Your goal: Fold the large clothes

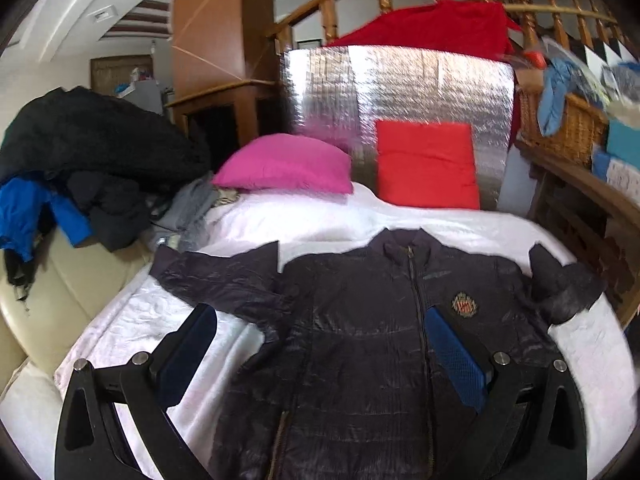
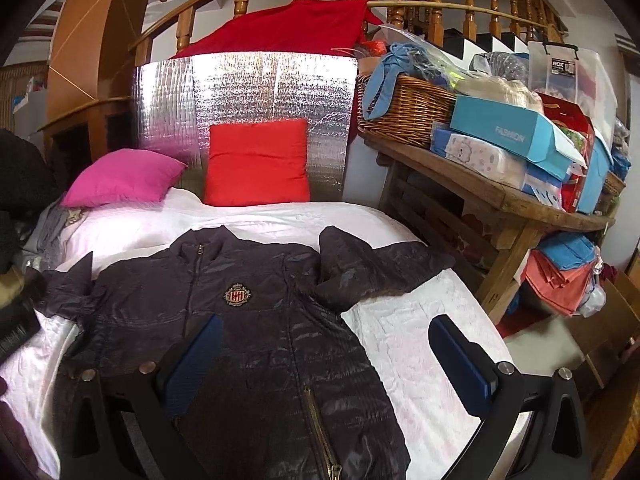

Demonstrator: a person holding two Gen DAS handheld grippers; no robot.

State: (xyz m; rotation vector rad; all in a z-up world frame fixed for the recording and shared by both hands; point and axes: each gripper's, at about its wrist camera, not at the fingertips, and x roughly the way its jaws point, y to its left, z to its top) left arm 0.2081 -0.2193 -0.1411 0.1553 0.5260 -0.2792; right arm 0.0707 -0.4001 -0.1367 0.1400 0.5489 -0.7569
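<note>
Left wrist: 1 dark jacket (image 1: pixel 360 320) is lying flat on the white bed (image 1: pixel 120 320), 2 pillows behind; left gripper (image 1: pixel 320 344) is hovering, fingers spread. Right wrist: right gripper (image 2: pixel 324 344) is hovering released over 1 jacket; cluttered wooden shelf (image 2: pixel 520 204) alongside.

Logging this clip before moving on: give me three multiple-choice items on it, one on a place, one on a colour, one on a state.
1. Where does the dark quilted zip jacket lie?
A. On the white bedspread
B. In the wicker basket
C. On the wooden bench

2. What colour is the square cushion against the silver foil panel?
A. Pink
B. Red
C. Blue

3. How are the left gripper and right gripper?
A. Both shut on a sleeve
B. One open, one shut
C. Both open, holding nothing

Answers: 1 A, it is spread front up on the bed; 2 B, the pink pillow lies beside it; 3 C, each pair of fingers stands wide apart above the jacket.
</note>
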